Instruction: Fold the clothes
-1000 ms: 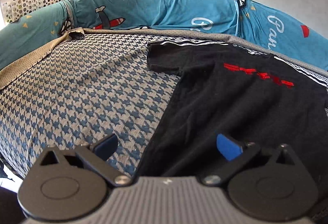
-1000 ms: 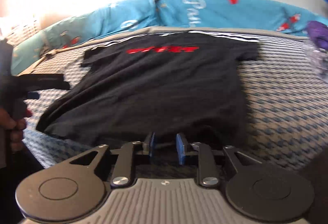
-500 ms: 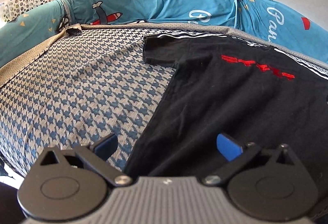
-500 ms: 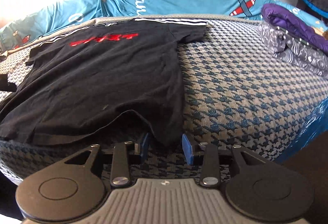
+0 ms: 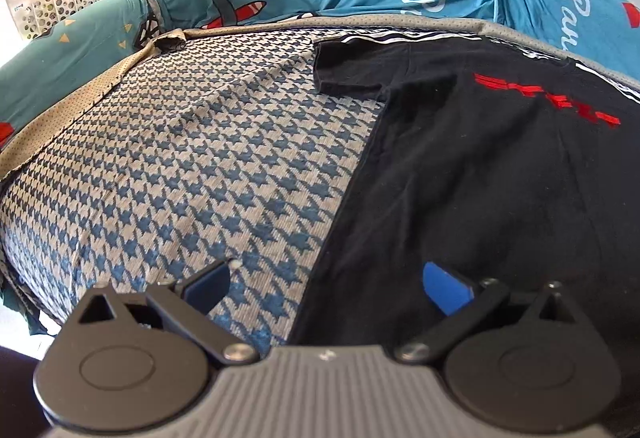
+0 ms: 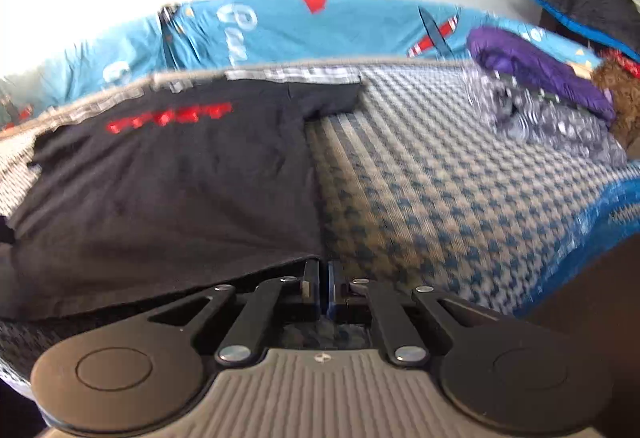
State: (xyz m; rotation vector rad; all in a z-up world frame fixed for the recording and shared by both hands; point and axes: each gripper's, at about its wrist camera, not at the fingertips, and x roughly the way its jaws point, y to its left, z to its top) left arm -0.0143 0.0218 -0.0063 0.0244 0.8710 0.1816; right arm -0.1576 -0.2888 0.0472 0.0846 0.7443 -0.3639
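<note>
I have the black shirt (image 5: 480,165) spread flat on the houndstooth bed (image 5: 192,173), filling the right half of my left view and the left half of my right view, red print toward the far edge. My left gripper (image 5: 326,284) hangs at the bottom of its frame with the fingers spread wide, straddling the shirt's near left corner; nothing is between them yet. My right gripper (image 6: 323,288) sits low centre in its frame with the fingers pressed nearly together at the shirt's near right corner. The picture is blurred there, so I judge it is pinching the hem but cannot be sure.

To do this well, I would bring the left down until the hem sits between the pads, then close on a single corner, not a bunch. Both grips should match in depth, so the hem lifts level. The purple pile (image 6: 536,73) at upper right lies well apart from the shirt.
</note>
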